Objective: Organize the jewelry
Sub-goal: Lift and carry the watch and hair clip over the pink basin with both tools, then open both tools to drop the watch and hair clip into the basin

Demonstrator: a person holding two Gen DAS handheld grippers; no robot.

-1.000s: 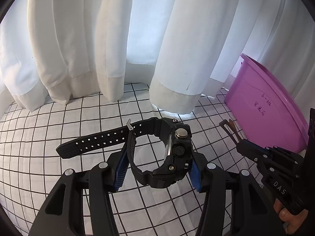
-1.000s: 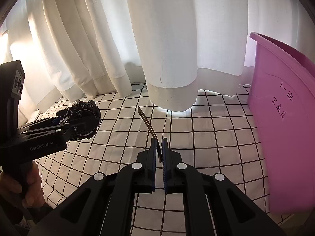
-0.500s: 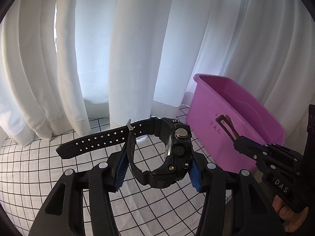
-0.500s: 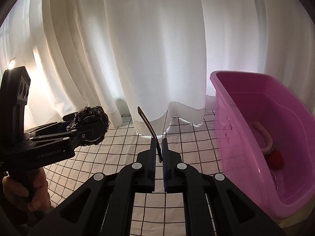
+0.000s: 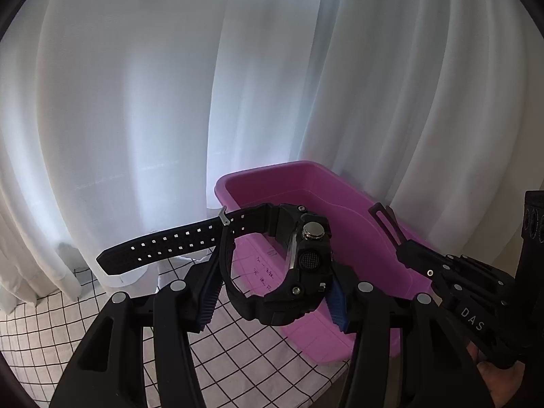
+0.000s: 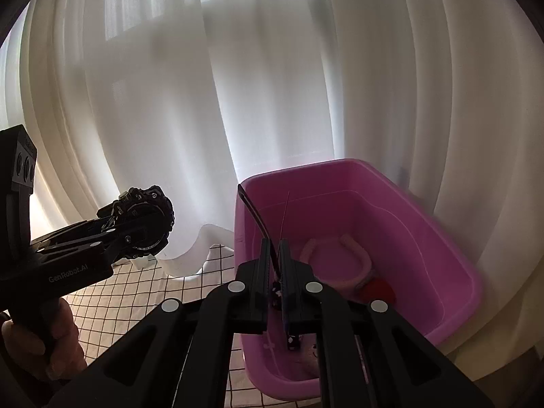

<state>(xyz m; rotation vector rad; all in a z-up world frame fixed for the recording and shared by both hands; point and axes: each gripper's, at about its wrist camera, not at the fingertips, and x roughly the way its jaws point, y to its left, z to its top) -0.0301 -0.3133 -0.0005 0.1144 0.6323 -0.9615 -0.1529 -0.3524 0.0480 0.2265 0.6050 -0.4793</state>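
Purple plastic bin (image 6: 442, 238) is your target: carry both loads over its rim before letting go. Your left hand-held gripper (image 5: 272, 292) clamps the black sports watch (image 5: 299, 265) by case and strap, hanging just outside the near wall. Your right hand-held gripper (image 6: 276, 272) is pinched shut on a thin dark strap (image 6: 253, 214) above the bin. Mind the watch's loose tail snagging the rim, the white curtain (image 5: 136, 102) behind, and the pink band (image 6: 340, 265) inside.

Both tools black, silver rivets, blue ribbed pads (image 5: 336, 301); lettering "GenRobot.AI", "DAS".
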